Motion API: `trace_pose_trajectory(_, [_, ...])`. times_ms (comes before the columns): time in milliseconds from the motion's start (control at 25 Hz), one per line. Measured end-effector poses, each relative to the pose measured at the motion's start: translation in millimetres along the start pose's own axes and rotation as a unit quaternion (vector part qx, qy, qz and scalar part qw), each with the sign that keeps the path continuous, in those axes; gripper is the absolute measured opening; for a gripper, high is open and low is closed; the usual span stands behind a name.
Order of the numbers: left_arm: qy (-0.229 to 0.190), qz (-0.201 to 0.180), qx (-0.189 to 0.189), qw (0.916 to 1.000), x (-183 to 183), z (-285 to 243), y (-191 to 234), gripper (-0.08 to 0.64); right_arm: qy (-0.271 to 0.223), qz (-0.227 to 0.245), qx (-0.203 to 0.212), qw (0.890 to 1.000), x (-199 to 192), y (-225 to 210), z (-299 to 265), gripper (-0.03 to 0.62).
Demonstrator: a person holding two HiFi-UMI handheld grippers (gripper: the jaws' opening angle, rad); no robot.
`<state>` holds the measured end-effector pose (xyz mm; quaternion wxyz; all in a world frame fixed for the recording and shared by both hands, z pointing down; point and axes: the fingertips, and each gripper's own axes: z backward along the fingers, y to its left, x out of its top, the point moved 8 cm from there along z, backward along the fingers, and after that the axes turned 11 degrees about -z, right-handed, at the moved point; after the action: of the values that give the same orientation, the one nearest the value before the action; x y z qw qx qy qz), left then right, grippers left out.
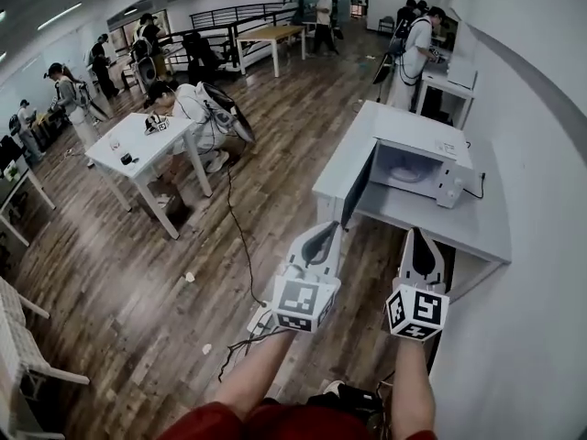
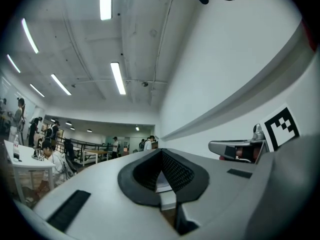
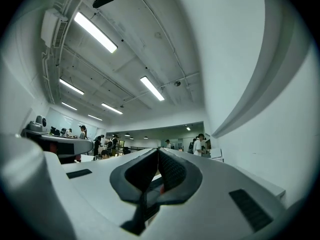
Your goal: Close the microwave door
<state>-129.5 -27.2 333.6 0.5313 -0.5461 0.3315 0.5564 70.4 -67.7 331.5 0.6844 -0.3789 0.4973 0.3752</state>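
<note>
**Approach to the open oven, head view.** A grey table (image 1: 477, 232) stands along the white wall at 1 o'clock from the person and carries the microwave (image 1: 431, 168), which is white, with its cavity facing the room. The microwave door (image 1: 356, 186) hangs wide open at 9 o'clock of the cavity, with its dark panel edge-on to the viewer.

The left gripper (image 1: 326, 232) lies at 6 o'clock of the door and apart from it. Its jaws are pressed together with nothing between them. The right gripper (image 1: 417, 236) lies at 6 o'clock of the oven body, with its jaws likewise together and empty.

*Technique, as judged.* The left gripper is the nearer tool.
- Set its closed tips against the door's outer face, near the free edge and far from the hinge.
- Push along the door's arc toward 3 o'clock until the latch seats.
- Keep the right gripper out of the closing gap. It may steady the oven body, since a light oven could slide.

*Markings.* The marker cubes (image 1: 303, 302) (image 1: 417, 312) bear black-and-white square codes and no letters. The sticker (image 1: 447, 148) on the oven top is too small to read, and no brand can be read on the control panel (image 1: 449, 191).
</note>
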Motion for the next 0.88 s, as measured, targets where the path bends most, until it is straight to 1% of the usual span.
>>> trace_pose_trajectory(160, [0.004, -0.001, 0.022, 0.9998, -5.3, -37.7, -14.0, 0.026, 0.009, -0.008, 0.02, 1.0, -5.1, -38.4, -29.1, 0.028])
trace_pose_trajectory(280, [0.007, 0.004, 0.023, 0.9997, -10.0, -59.2, -26.5, 0.026, 0.013, -0.01, 0.021, 1.0, -6.8, -61.7, -39.2, 0.028])
trace_pose_trajectory(400, [0.012, 0.004, 0.021, 0.9997, -17.4, -76.9, -34.2, 0.026, 0.02, -0.008, 0.023, 1.0, -12.6, -74.4, -49.2, 0.028])
trace_pose_trajectory(640, [0.012, 0.01, 0.016, 0.9998, -34.3, -102.8, -25.7, 0.026, 0.03, 0.004, 0.026, 0.999, -27.5, -76.4, -71.1, 0.028])
trace_pose_trajectory(880, [0.019, 0.011, 0.016, 0.9996, -59.0, -112.3, 6.8, 0.026, 0.041, 0.016, 0.024, 0.999, -42.2, -61.5, -95.4, 0.028])
